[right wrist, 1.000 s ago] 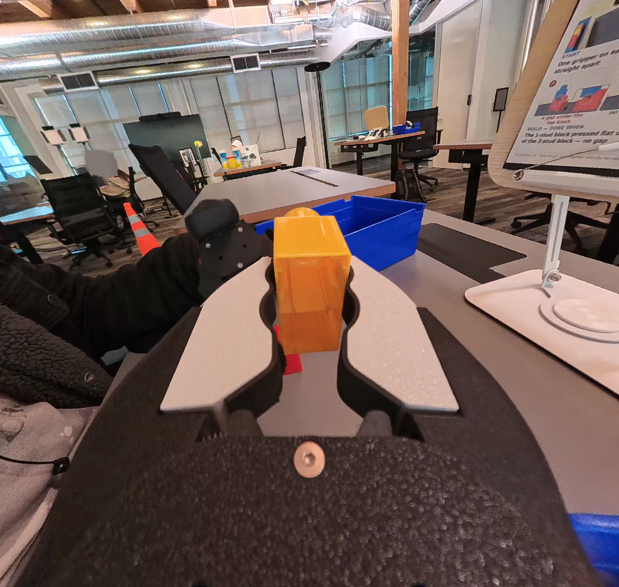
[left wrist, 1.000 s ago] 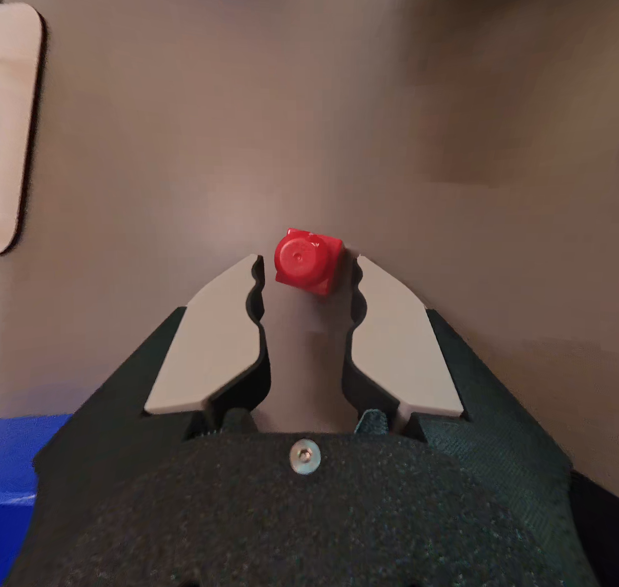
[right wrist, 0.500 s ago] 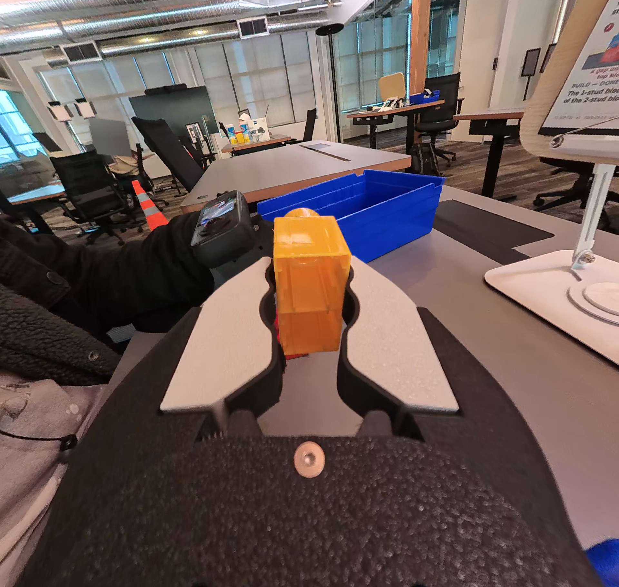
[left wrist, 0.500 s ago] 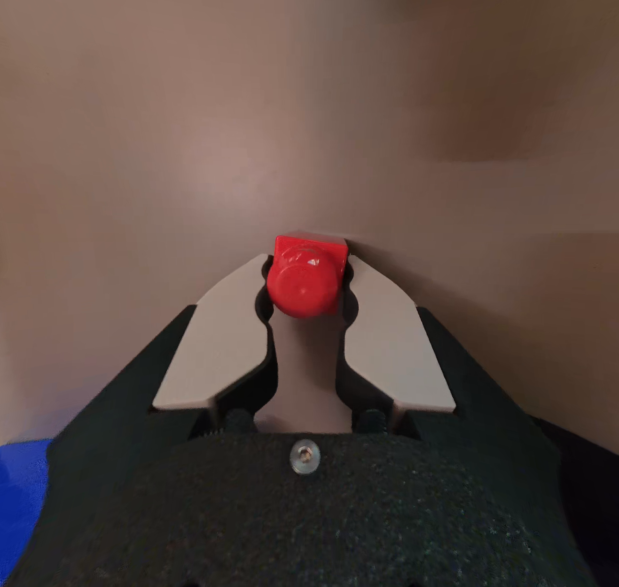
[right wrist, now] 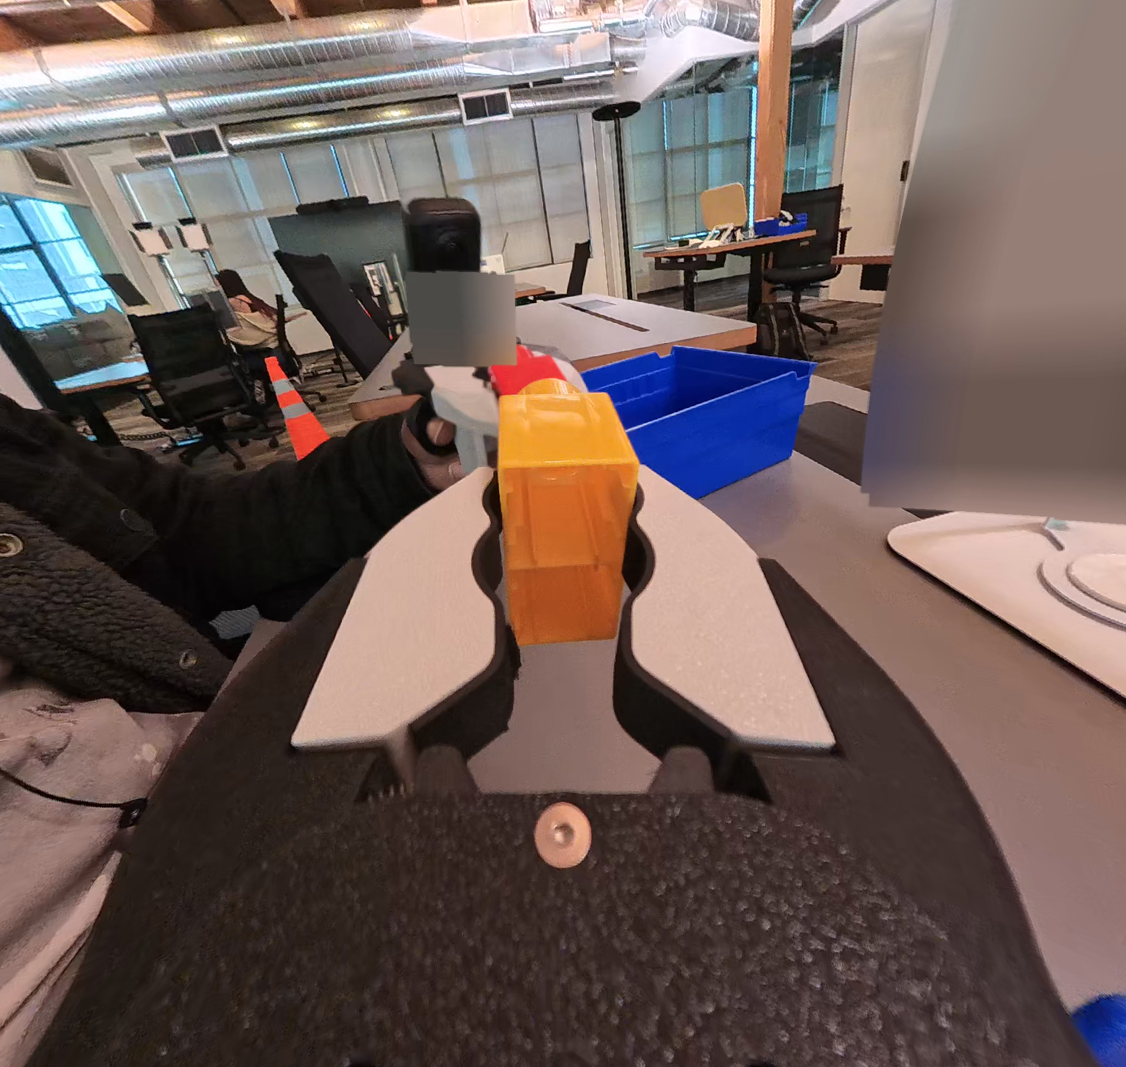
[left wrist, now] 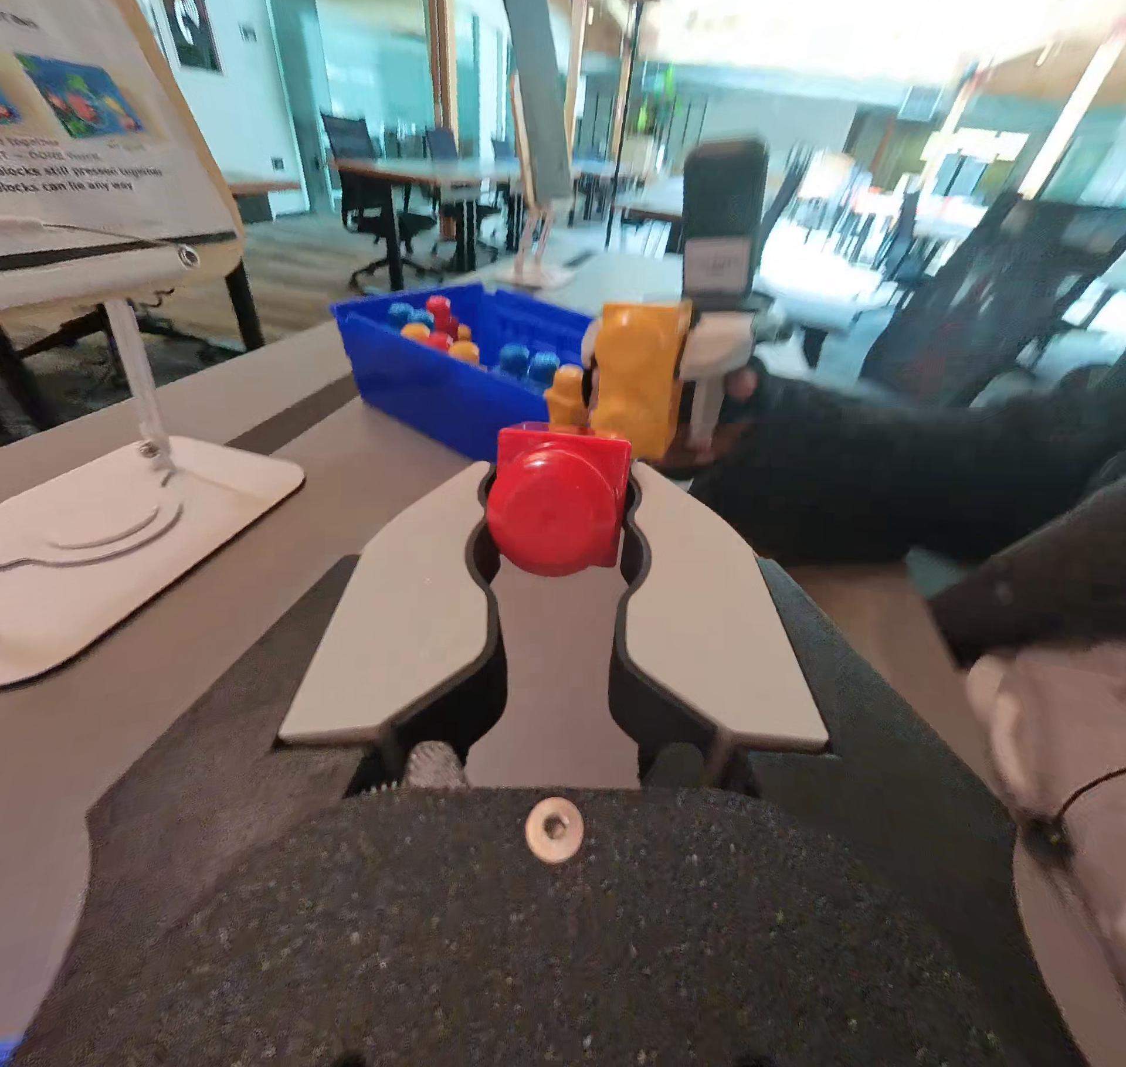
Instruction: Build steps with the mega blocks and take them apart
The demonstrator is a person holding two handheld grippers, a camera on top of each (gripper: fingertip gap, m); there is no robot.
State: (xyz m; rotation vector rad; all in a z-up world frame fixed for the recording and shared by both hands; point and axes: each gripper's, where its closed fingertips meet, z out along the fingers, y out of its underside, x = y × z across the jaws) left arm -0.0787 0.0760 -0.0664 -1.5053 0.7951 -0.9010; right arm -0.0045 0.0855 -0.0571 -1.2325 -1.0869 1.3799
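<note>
Left gripper (left wrist: 557,511) is clamping a red single-stud plastic block (left wrist: 557,505); right gripper (right wrist: 563,526) is clamping a translucent orange plastic block (right wrist: 563,526), above the grey table (left wrist: 201,605).

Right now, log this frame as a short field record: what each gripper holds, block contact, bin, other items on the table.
left gripper: shut on red block, lifted off the table
right gripper: shut on orange block, stud up
block contact: cannot tell; close together
blue bin: on grey table, holds red, blue, orange blocks
other: white stand base with instruction sheet
</note>
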